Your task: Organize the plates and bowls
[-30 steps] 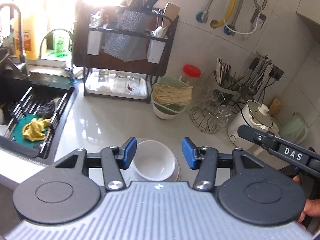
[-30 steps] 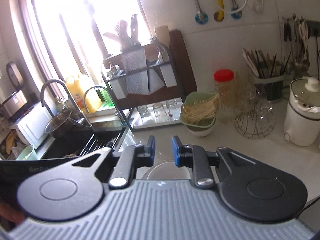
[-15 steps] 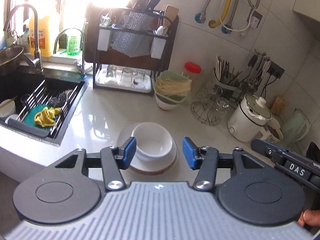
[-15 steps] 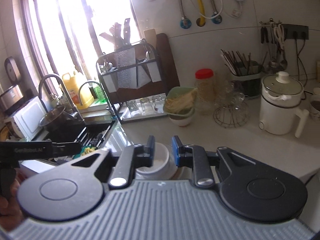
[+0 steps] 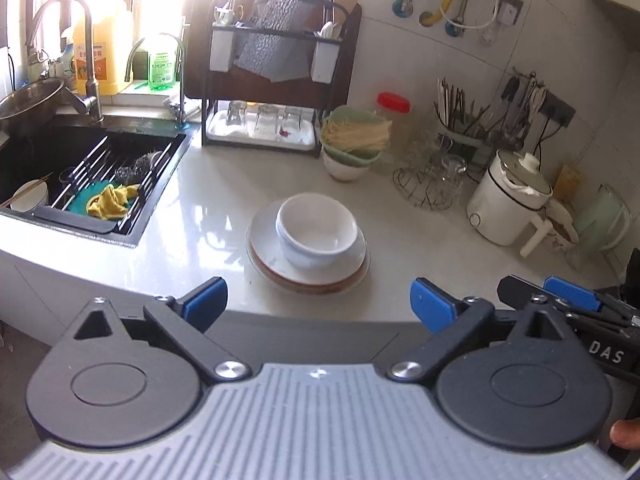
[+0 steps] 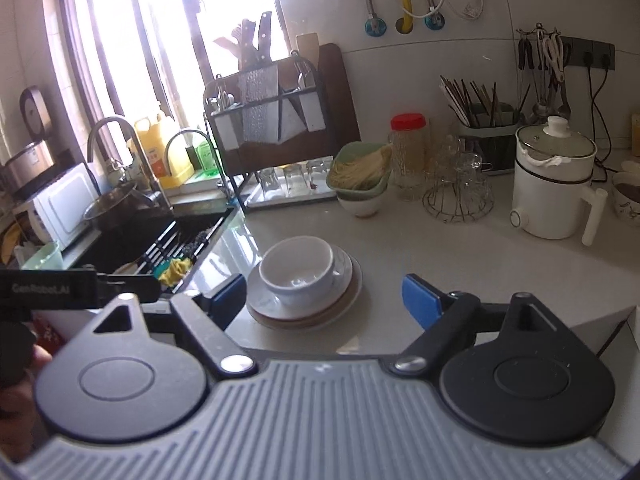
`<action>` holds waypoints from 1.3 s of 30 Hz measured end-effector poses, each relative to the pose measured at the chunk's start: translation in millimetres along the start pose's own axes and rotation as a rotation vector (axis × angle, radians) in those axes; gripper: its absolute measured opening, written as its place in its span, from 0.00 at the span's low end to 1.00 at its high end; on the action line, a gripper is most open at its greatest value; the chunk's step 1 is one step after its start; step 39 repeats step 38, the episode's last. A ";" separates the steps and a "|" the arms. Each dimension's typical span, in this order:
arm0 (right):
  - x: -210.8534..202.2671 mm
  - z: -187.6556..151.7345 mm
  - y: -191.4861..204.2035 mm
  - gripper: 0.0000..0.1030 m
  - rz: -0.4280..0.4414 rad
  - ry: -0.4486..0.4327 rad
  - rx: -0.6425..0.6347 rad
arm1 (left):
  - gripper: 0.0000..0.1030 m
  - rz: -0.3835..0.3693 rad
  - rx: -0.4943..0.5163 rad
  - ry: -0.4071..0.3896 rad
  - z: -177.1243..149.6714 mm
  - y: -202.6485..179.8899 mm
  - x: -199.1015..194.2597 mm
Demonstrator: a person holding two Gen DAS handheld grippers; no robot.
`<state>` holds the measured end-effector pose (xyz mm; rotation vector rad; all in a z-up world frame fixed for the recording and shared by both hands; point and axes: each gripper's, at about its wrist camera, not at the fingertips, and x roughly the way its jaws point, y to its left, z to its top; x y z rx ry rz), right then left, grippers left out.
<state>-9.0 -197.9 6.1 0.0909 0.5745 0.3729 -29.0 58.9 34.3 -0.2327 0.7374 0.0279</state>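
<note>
Stacked white bowls (image 5: 316, 228) (image 6: 298, 268) stand on a pile of plates (image 5: 272, 264) (image 6: 344, 284) in the middle of the pale counter. My left gripper (image 5: 318, 304) hovers short of the pile near the counter's front edge, its jaws opening wide with nothing between them. My right gripper (image 6: 324, 300) is also back from the pile, its jaws opening, and holds nothing. The right gripper's blue tip (image 5: 568, 286) shows at the right of the left wrist view, and part of the left gripper (image 6: 80, 286) at the left of the right wrist view.
A black sink (image 5: 80, 168) with a rack, yellow cloth and a bowl lies left. At the back stand a dish rack (image 5: 276, 80), a green bowl of noodles (image 5: 352, 140), a red-lidded jar (image 5: 394, 120), a wire glass holder (image 5: 430, 184) and a white electric pot (image 5: 508, 204).
Both grippers have drawn back from the bowls and plates, which now look farther away and fully in view. Both sets of jaws have spread much wider.
</note>
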 end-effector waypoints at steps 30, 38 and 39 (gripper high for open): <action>-1.0 -6.0 -5.6 0.85 -0.031 0.024 0.040 | 0.97 0.033 0.020 0.012 -6.0 -6.3 -1.7; 1.4 -4.9 -9.2 0.85 -0.027 0.032 0.045 | 0.97 0.059 0.021 -0.006 -7.6 -11.3 -0.5; 1.4 -4.9 -9.2 0.85 -0.027 0.032 0.045 | 0.97 0.059 0.021 -0.006 -7.6 -11.3 -0.5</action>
